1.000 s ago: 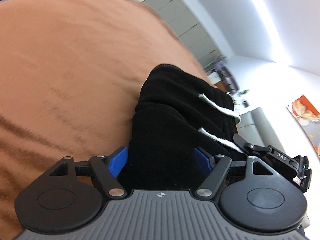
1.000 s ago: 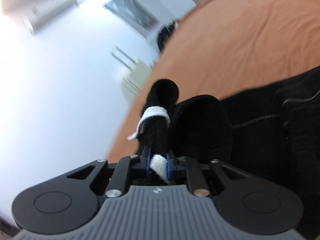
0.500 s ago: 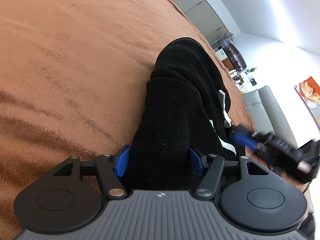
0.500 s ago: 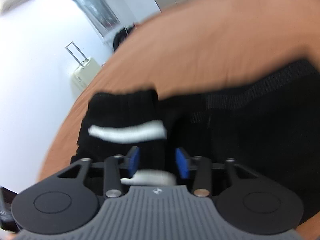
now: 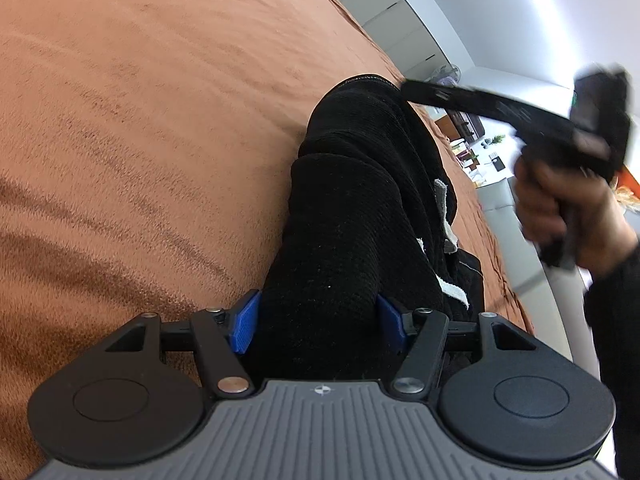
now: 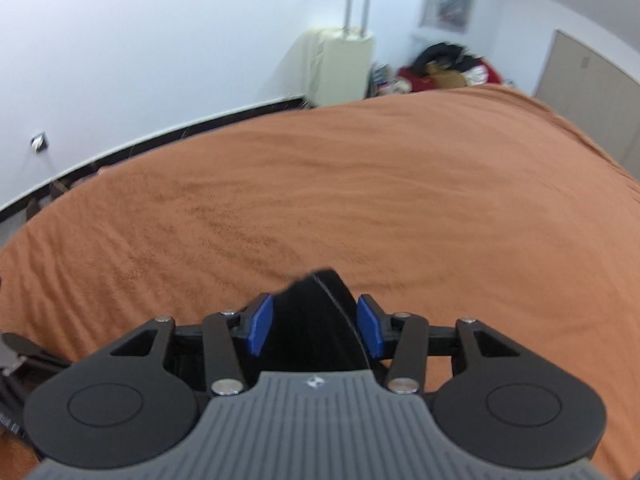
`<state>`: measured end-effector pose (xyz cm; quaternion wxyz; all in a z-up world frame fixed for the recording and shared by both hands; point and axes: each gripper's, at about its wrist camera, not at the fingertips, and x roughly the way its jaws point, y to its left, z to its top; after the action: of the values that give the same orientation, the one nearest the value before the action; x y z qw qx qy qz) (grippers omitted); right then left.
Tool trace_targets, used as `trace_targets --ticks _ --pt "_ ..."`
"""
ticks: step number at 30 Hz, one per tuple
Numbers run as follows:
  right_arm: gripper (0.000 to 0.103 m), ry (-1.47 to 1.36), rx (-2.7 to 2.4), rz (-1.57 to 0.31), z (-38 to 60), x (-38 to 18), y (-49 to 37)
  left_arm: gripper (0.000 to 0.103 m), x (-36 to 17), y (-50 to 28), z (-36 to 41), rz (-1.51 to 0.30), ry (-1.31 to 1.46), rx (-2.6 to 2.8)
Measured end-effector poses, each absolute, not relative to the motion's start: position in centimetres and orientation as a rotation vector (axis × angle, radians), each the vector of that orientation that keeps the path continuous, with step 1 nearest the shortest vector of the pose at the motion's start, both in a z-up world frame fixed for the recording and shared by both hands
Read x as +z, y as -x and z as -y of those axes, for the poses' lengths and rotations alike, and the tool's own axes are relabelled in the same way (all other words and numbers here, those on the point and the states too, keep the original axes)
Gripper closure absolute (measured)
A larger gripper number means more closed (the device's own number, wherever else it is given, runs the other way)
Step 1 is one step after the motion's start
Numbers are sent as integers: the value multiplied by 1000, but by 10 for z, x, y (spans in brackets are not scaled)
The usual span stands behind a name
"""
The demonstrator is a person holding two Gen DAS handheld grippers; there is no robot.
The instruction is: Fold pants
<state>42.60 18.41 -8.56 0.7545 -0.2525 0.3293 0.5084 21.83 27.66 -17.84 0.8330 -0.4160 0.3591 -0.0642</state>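
The black pants [image 5: 352, 216] lie bunched on the orange bed cover [image 5: 140, 120], with white drawstrings [image 5: 452, 292] on their right side. My left gripper [image 5: 318, 322] is open, its blue pads on either side of a thick fold of the pants. My right gripper [image 6: 316, 330] is open too, with a point of black fabric [image 6: 316, 320] showing between its pads. In the left wrist view the right gripper's body [image 5: 560, 128] is held in a hand, lifted above and to the right of the pants.
The orange cover [image 6: 320, 200] spreads wide ahead of the right gripper. Beyond the bed stand a cream suitcase [image 6: 340, 68], a pile of clothes [image 6: 448, 68] and wardrobe doors [image 6: 592, 92]. A grey sofa [image 5: 520, 240] lies right of the bed.
My right gripper opened, let go of the drawstring end of the pants, and swung up and away over the bed. My left gripper stayed open around the fold.
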Motion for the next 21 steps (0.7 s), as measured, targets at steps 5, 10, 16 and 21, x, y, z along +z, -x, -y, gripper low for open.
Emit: trace_targets --ticks 5,10,16,21 --pt "81 556 1096 -858 -214 -117 -454 46 -174 -218 -275 -776 820 -145" --pt "91 313 1049 -797 -188 -90 -465 54 -171 -211 -269 -774 781 -169" --pt "91 241 1024 -869 -199 -121 -489 61 -175 -206 -271 -793 775 -158" --pt "82 255 977 -876 -224 -155 -485 63 -177 -200 -275 -784 805 -156"
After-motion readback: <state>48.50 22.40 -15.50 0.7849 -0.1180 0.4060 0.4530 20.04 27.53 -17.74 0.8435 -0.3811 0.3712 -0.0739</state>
